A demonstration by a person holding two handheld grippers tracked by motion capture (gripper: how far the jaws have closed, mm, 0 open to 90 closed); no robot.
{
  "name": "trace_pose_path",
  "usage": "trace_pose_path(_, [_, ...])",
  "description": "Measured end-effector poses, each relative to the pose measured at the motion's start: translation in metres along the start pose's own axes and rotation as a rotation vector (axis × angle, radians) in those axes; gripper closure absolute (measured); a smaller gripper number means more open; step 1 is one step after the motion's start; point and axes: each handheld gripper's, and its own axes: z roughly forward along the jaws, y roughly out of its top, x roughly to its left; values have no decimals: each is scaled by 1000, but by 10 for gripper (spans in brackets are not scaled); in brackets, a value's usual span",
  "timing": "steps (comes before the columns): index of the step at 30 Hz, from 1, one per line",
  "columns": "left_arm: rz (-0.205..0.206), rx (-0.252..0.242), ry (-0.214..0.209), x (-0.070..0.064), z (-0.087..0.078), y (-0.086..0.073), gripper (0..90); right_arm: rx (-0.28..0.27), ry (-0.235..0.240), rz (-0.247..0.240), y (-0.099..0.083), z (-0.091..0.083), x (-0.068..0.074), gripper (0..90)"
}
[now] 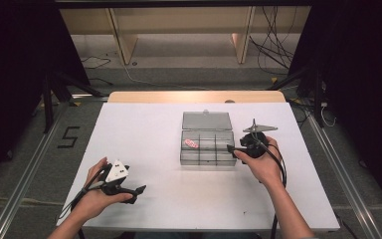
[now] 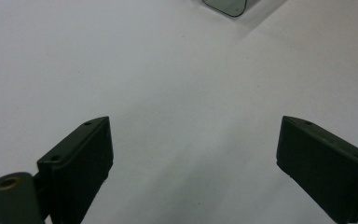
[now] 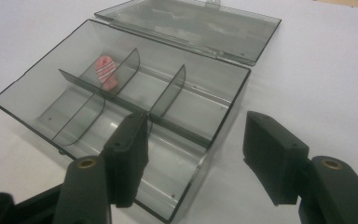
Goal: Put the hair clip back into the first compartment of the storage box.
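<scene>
Two hand-held grippers work over a white table (image 1: 144, 129): from above, the left hand-held gripper (image 1: 138, 190) rests near the front, well apart from the open box (image 1: 207, 147) at centre, while the right hand-held gripper (image 1: 230, 148) touches its right wall. Left gripper view: jaws wide apart, empty. Right gripper view: jaws open, straddling the box's near wall, a pink piece (image 3: 106, 69) in a far compartment. Best close squarely on the wall, gently.

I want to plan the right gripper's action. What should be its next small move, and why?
Probably ease the right gripper forward so its open jaws straddle the near right wall of the compartment box and steady it. The lid lies open, a small pink piece sits in a far compartment, and the left gripper is open over bare table.
</scene>
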Motion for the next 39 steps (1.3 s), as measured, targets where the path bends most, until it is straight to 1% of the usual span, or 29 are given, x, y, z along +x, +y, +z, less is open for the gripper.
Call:
trace_pose_path(2, [3,5,-2,0,0,0,101,-4,-1,3,-1,-2,-1,408])
trace_pose_path(9, [-1,0,0,0,0,0,102,-8,1,15,-8,-8,-7,384])
trace_pose_path(16, [1,5,-2,0,0,0,102,-14,0,14,-14,-16,-14,337])
trace_pose_path(19, [-2,2,0,0,0,0,102,-12,-1,25,-17,-19,-16,323])
trace_pose_path(31, [-3,2,-1,0,1,0,103,-17,5,5,-25,-28,-20,305])
trace_pose_path(36, [-4,1,0,1,0,0,103,-17,6,-11,-31,-33,-23,302])
trace_pose_path(39, [-4,1,1,1,0,0,104,-17,10,-12,-35,-35,-24,302])
